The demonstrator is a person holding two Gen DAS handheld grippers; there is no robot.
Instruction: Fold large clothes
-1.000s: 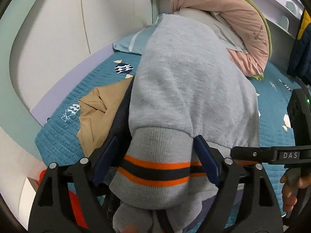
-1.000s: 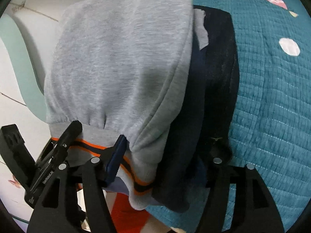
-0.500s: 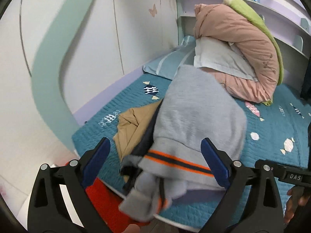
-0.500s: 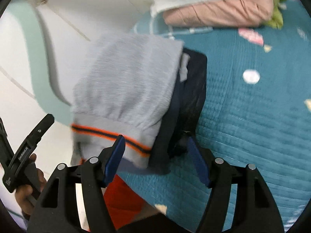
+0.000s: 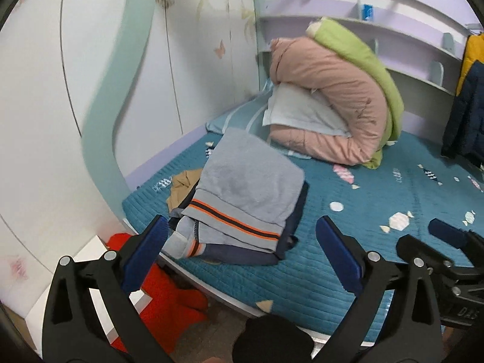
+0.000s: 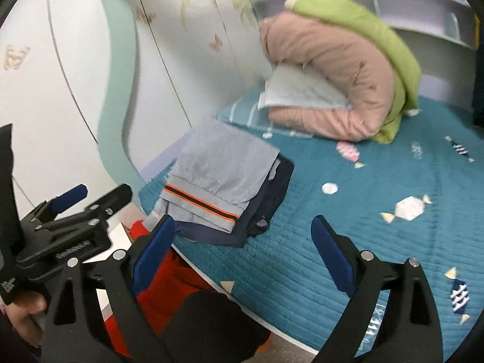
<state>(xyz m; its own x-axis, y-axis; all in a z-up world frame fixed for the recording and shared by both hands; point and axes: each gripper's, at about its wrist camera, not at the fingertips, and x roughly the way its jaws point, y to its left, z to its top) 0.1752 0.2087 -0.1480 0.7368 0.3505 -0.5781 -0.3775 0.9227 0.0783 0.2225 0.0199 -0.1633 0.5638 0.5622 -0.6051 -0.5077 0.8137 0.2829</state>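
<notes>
A folded grey sweatshirt [image 5: 248, 187] with an orange and dark striped hem lies on top of a folded navy garment [image 5: 290, 227] near the left front corner of the teal bed [image 5: 378, 227]. The stack also shows in the right wrist view [image 6: 217, 169]. A tan garment [image 5: 181, 184] lies behind it. My left gripper [image 5: 242, 260] is open and empty, pulled back off the bed's edge. My right gripper [image 6: 242, 257] is open and empty, also back from the stack. The right gripper shows at the left wrist view's right edge [image 5: 447, 242].
A rolled pink and green duvet [image 5: 341, 103] with a pale pillow leans at the bed's head. A red cloth [image 5: 169, 296] lies on the floor by a white box. Cupboard doors [image 5: 196, 60] stand left. Dark jackets [image 5: 469, 115] hang at right.
Both grippers let go of the grey sweatshirt, opened wide and drew back from the bed. The folded stack now rests on the bed.
</notes>
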